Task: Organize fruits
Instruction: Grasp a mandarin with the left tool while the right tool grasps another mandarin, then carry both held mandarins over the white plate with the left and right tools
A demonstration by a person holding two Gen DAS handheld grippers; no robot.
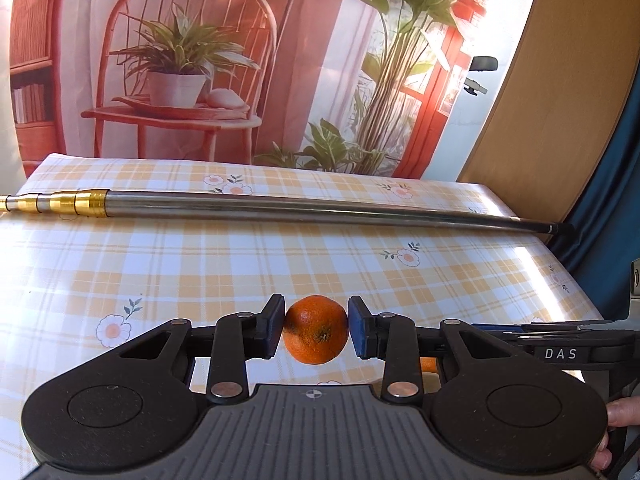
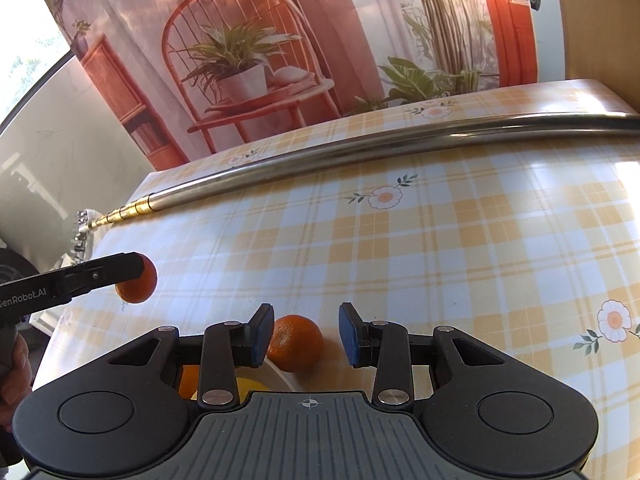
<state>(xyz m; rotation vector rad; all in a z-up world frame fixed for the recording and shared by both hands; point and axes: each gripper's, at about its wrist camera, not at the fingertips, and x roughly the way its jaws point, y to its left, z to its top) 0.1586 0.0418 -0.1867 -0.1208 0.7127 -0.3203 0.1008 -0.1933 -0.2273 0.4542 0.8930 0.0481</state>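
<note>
- Gripping one orange (image 1: 316, 330) between its blue pads, the left gripper (image 1: 316, 330) holds the fruit clear above the checked tablecloth (image 1: 280, 264), well nearer the camera than the telescopic pole (image 1: 320, 210).
- The right gripper (image 2: 306, 336) stands released, its jaws apart around a second orange (image 2: 296, 342) resting on the cloth, on the near side of the pole.
- A white plate rim (image 2: 280, 376) with other fruit lies just beside that orange.
- Risk: round, slick peel could squirt from a shallow pinch and roll; closing off-centre would nudge the second orange against the plate.
</note>
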